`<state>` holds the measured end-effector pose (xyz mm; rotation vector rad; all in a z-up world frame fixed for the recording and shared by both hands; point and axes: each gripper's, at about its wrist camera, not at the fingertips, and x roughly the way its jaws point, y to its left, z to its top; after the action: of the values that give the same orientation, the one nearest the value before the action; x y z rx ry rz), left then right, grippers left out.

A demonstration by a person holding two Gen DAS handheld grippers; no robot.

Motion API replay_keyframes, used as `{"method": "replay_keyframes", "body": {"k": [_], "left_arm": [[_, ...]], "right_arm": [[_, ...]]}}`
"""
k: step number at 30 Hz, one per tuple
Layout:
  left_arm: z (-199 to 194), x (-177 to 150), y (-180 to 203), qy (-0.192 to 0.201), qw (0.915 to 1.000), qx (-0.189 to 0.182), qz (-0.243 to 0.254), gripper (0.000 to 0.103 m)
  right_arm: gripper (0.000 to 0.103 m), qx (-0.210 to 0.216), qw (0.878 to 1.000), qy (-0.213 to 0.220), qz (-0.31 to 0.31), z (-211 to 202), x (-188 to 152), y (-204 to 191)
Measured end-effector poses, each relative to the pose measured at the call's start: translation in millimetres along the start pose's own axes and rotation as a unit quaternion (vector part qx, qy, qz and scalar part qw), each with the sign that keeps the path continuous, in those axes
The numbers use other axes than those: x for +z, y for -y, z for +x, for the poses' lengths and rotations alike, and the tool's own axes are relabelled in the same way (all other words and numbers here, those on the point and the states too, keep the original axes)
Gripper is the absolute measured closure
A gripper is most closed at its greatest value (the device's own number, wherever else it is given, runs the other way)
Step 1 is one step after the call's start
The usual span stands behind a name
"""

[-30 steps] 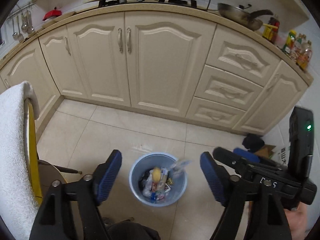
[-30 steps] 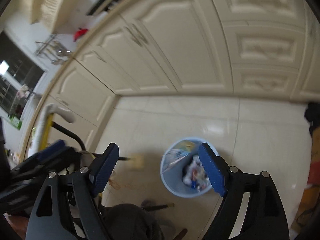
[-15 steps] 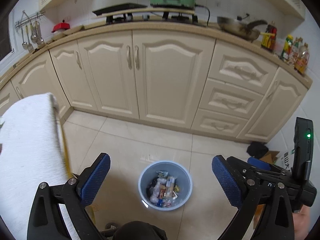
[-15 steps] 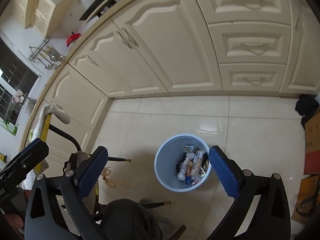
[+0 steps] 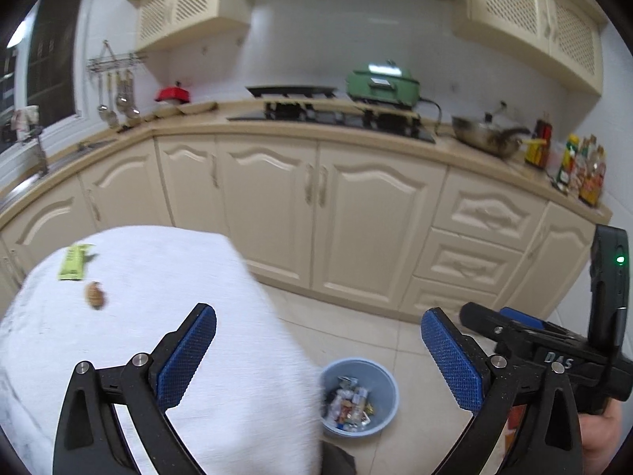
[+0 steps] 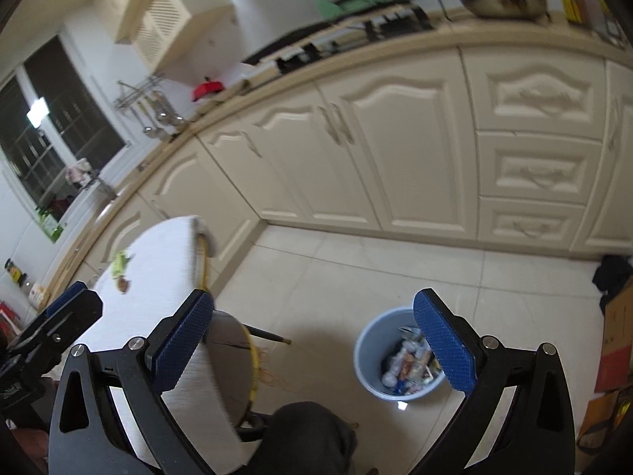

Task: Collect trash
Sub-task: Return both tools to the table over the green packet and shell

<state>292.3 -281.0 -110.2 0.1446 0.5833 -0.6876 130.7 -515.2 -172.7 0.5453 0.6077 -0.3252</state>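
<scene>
Left gripper (image 5: 318, 352): jaws spread wide, released, nothing between the blue pads (image 5: 186, 360). Right gripper (image 6: 312, 344): likewise released and empty; its black body also shows at 4 o'clock in the left wrist view, partly cut off by the frame edge.

Trash bin (image 5: 358, 396): light blue, standing on the tiled floor (image 6: 356, 269) at 6 o'clock in the left wrist view, just beside the draped table edge, which hides a sliver of its left rim. In the right wrist view the bin sits at 5 o'clock, its right rim covered by the right pad. Wrappers and small packets fill the bottom; individual items are too small and jumbled to identify.

Table (image 5: 166, 301): covered with a white cloth, at 8 o'clock in the left wrist view, its edge blurred. Two pieces of trash lie on it near the far left side: a green wrapper (image 5: 73, 263) and, just beside it, a small brown scrap (image 5: 95, 296); what the scrap is cannot be told. Both appear again, smeared, at 9 o'clock in the right wrist view.

A dark-clothed knee (image 6: 304, 435) occupies 6 o'clock in the right wrist view. A hand at the lower right of the left wrist view is mostly cut off.

Cabinets (image 5: 328, 213) and countertop items are motion-blurred
</scene>
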Motion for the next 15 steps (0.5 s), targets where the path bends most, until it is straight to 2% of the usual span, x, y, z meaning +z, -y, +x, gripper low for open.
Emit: {"method": "replay_keyframes", "body": {"k": [8, 15], "left_arm": [[-103.1, -23.8, -43.4, 0.048, 0.9972, 0.037, -0.044, 0.001], [-195.5, -50.4, -76.1, 0.087, 0.9897, 0.082, -0.079, 0.001]], "right_arm": [[0.0, 0.036, 0.997, 0.025, -0.056, -23.2, -2.8, -80.4], [0.0, 0.066, 0.991, 0.048, -0.102, -43.6, -4.3, -149.1]]}}
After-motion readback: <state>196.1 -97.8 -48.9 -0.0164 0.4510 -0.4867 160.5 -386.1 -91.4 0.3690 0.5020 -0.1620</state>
